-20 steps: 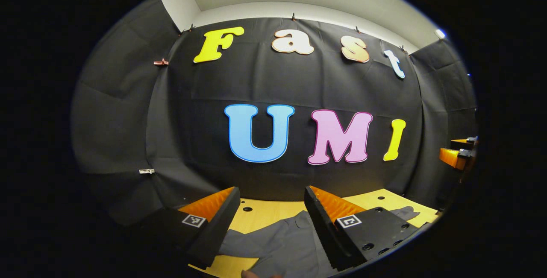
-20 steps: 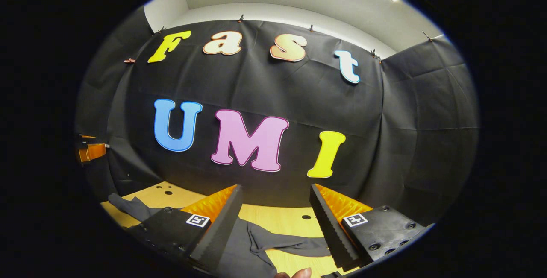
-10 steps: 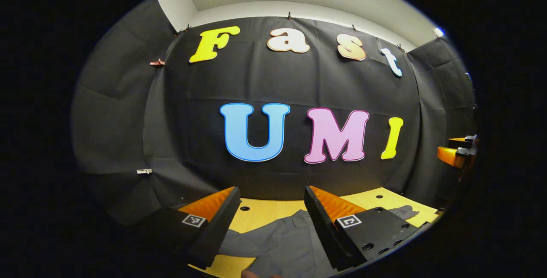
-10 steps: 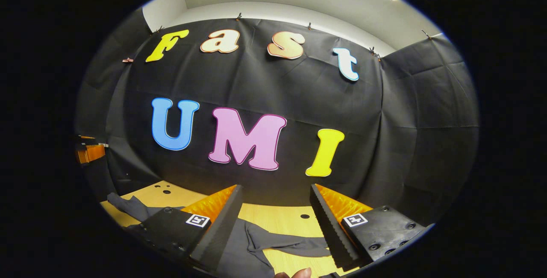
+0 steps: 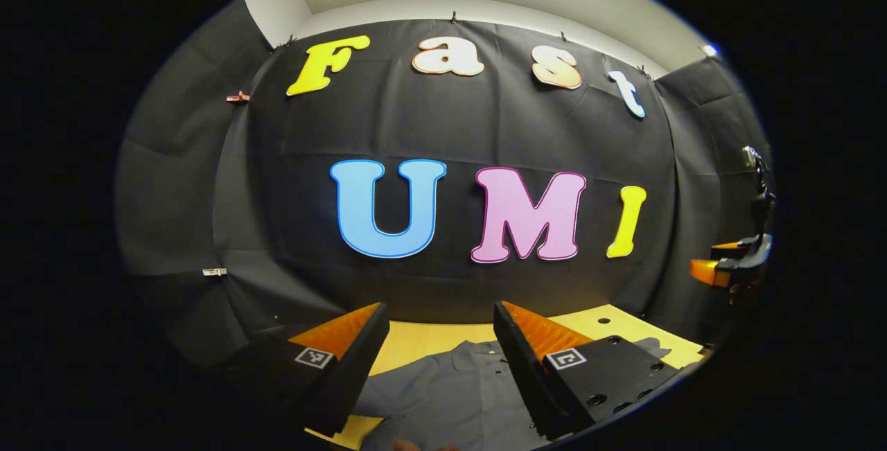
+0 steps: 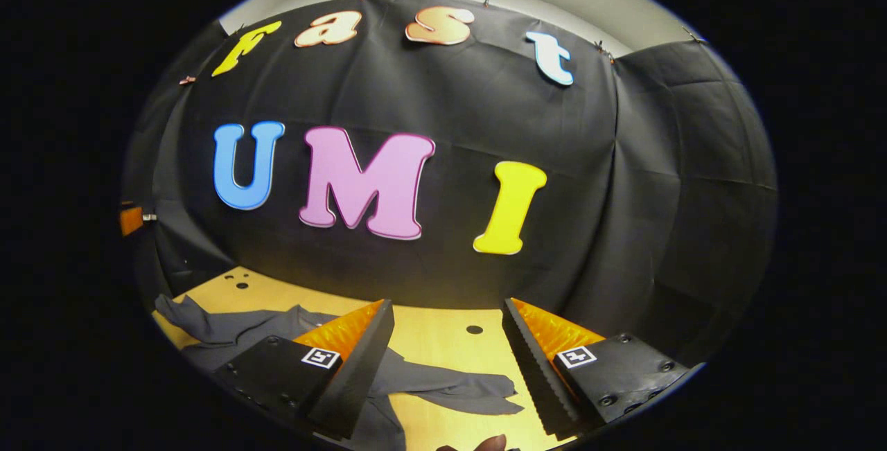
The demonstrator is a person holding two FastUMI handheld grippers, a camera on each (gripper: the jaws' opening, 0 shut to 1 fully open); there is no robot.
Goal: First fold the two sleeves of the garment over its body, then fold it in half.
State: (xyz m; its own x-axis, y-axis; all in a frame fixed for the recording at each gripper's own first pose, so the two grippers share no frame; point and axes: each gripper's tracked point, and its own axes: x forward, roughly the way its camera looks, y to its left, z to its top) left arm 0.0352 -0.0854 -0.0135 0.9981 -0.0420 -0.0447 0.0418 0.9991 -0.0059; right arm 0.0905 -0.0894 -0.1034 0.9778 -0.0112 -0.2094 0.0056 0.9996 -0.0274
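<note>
Left claw: wide open, holding nothing, up above the shirt.
Right claw: wide open too, empty, up above one sleeve.
Shirt: grey, lying flat on the yellow surface, buttons facing up.
Sleeve: stretched out to the side on the surface, not folded over the body yet.
Other sleeve: far off to the left in the right gripper view, a bit crumpled.
Job so far: I think no fold is done.
What could go wrong: a claw may pinch two layers and drag the whole shirt crooked, or the thin sleeve may slip out and flop back.
</note>
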